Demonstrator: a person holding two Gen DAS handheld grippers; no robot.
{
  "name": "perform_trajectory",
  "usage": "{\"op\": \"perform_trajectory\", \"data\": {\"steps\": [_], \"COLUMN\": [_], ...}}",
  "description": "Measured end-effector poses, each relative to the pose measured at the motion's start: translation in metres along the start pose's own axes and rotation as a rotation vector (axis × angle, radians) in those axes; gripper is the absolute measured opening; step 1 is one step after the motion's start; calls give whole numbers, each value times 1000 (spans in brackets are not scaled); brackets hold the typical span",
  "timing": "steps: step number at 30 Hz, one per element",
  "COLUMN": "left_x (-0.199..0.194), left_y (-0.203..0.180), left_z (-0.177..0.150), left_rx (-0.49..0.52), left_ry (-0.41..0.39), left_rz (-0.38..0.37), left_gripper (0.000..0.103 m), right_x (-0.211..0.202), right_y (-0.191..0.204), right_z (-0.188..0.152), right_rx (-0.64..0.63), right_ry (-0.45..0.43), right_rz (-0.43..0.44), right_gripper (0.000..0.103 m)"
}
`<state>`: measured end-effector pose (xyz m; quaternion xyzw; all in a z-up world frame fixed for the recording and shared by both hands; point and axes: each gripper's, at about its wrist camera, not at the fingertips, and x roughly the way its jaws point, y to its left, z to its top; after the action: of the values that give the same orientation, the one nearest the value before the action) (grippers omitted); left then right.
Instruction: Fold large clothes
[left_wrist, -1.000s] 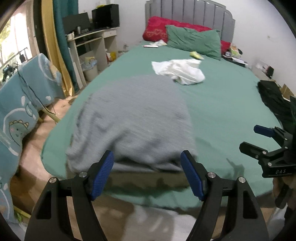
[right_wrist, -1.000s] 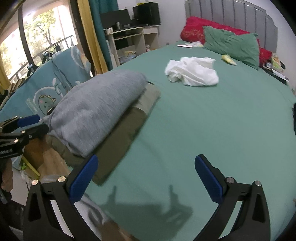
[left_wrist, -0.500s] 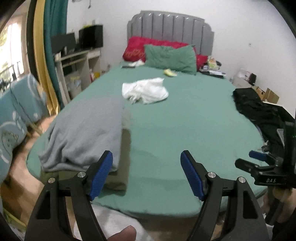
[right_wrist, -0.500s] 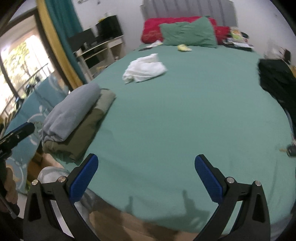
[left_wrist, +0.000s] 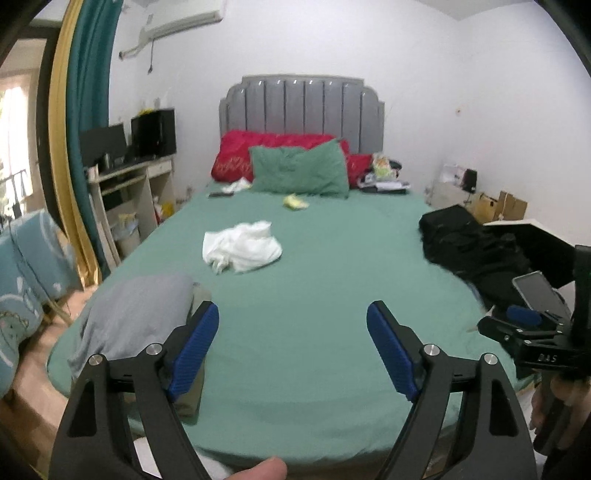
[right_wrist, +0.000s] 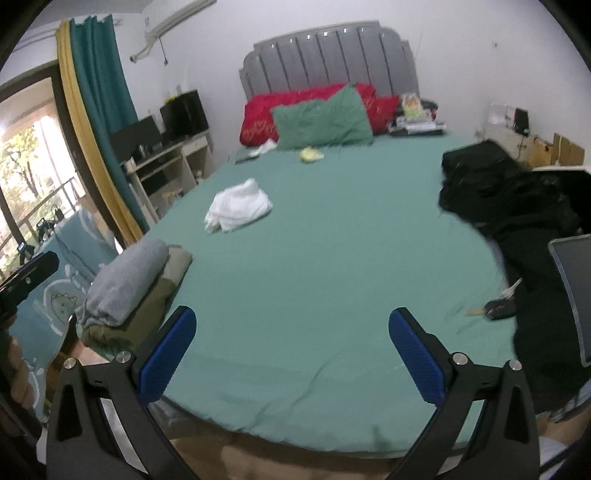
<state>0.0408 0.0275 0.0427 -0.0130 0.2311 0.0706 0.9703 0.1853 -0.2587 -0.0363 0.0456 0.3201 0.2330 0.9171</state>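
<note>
Green bed (left_wrist: 314, 332) now fills view; folded grey garment (left_wrist: 136, 314) has receded leftward.

Only legible text: white letters "DAS" on the black body of the right gripper (left_wrist: 532, 328), seen from left wrist view; red pillow (left_wrist: 236, 162) script unreadable.

Two black handheld grippers: left gripper (left_wrist: 291, 347) and right gripper (right_wrist: 291, 354) alike, angular skeletal frames with triangular cut-outs, silver round screw heads at the pivots, ribbed blue pads lining the jaws (white lettering on one body, too blurred to read).
</note>
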Motion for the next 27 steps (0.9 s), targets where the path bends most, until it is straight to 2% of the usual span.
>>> {"op": "perform_trajectory", "data": {"steps": [7,10,16,21,27], "left_x": [-29,-40,-53,-57,-48], "left_y": [-16,-19,-20,-17,-3], "left_z": [21,25,29,26,22], "left_rx": [-23,-28,-47,-44,-59], "left_ry": [-114,-149,-178,-199,-175], "left_rz": [-17,11,7,45,73], "left_gripper": [85,85,85,85,85], "right_x": [-52,-72,-110,-118,-102], "right_y": [-1,3,14,21,27], "right_z": [17,24,30,31,25], "right_rx": [-27,-42,-74,-71,-89], "right_ry": [-125,-173,-274,-332,-306], "right_rz": [-29,-34,-17,-7,-1], "right_gripper": [102,102,102,102,102]}}
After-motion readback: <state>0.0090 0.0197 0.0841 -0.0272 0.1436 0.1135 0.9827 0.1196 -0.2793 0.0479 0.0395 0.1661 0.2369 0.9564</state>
